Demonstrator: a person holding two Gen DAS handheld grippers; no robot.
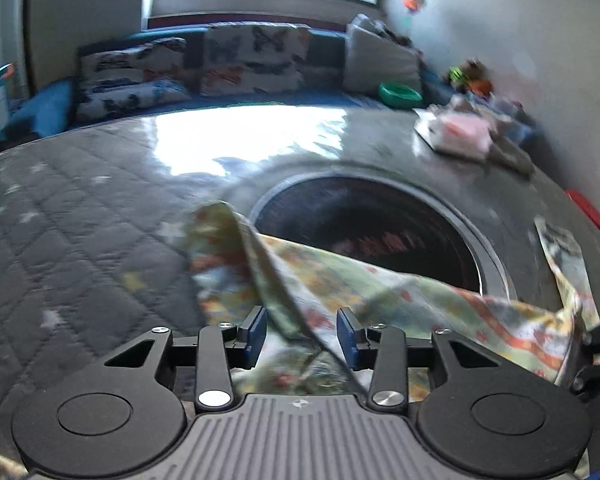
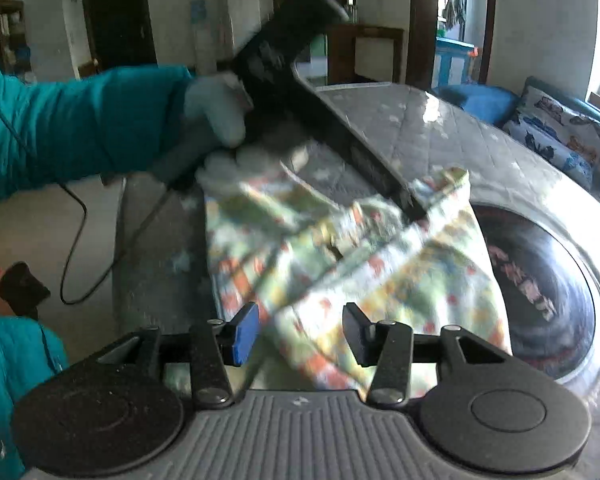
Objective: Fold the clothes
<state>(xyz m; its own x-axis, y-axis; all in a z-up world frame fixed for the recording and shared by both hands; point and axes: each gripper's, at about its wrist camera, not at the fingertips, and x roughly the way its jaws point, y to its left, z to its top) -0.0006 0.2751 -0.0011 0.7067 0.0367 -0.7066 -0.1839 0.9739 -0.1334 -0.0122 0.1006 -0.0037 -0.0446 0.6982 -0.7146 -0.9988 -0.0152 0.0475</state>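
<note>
Between the jaws of the left gripper (image 1: pixel 302 334) a raised ridge of the patterned garment (image 1: pixel 340 280) is seen, with both blue pads standing well apart and clear of it on either side; nothing is clamped. The right gripper (image 2: pixel 300 334) is likewise held wide open, with cloth lying in the gap and beyond the tips but not pinched by either pad. The garment is spread across the quilted table cover (image 1: pixel 80 220), partly draped over the dark round inset (image 1: pixel 380 220) ahead of the left jaws.

The cloth is judged to be thin, light and very limp: it peaks, sags and creases freely, so it would be expected to slump when lifted by one point. Hold is best taken at a hem or corner, one per gripper, so that the fabric can be kept taut. A slippery weave cannot be ruled out.

Much is blurred by motion. The kind of garment, its hems and its corners cannot be made out. In the right view, the left gripper's tips are buried in folds, and the near edge of the cloth is hidden beneath both gripper bodies.
</note>
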